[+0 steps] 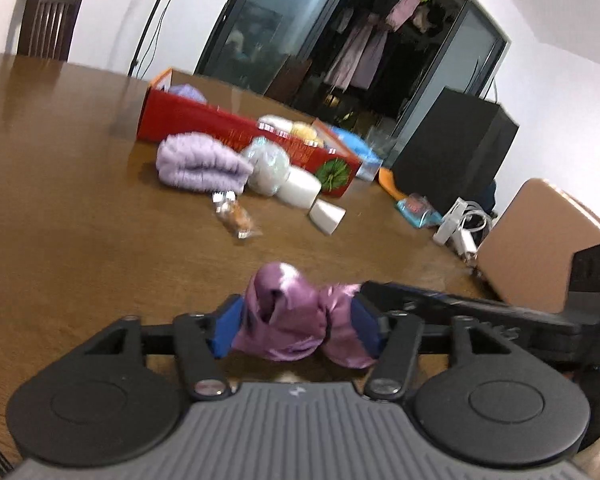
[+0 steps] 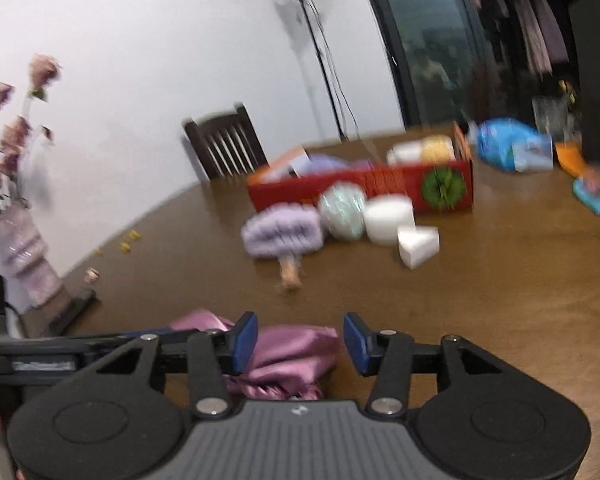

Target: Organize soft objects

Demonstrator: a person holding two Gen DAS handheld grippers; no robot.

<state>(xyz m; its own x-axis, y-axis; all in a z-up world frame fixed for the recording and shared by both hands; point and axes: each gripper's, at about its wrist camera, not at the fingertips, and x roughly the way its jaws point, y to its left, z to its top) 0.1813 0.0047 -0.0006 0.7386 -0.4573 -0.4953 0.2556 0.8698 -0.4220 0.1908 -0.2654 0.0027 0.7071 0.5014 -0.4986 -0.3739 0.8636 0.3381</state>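
left tongs: my left gripper looks clamped on the purple satin cloth, bunched up between both blue pads, near the front edge of the tabletop

right tongs: my right gripper has its jaws standing partly apart. The same cloth lies between them, touching the left pad, with a gap at the right one, so I'd say no grip there

risk: satin's slippery, and with only one side pinched I reckon the loose end could drag on the wood or slide out if I swing toward the box fast. Both views are blurry too, so my aim's iffy

clutter, left to right: lilac fuzzy cloth, little clear candy wrapper, a pale green wrapped ball, a white roll and a white wedge, all sitting in front of the red box mid-table

in the way: that row blocks the low straight line to the box, so I'd go over it

far right edge: blue packet and a white charger, well apart from me
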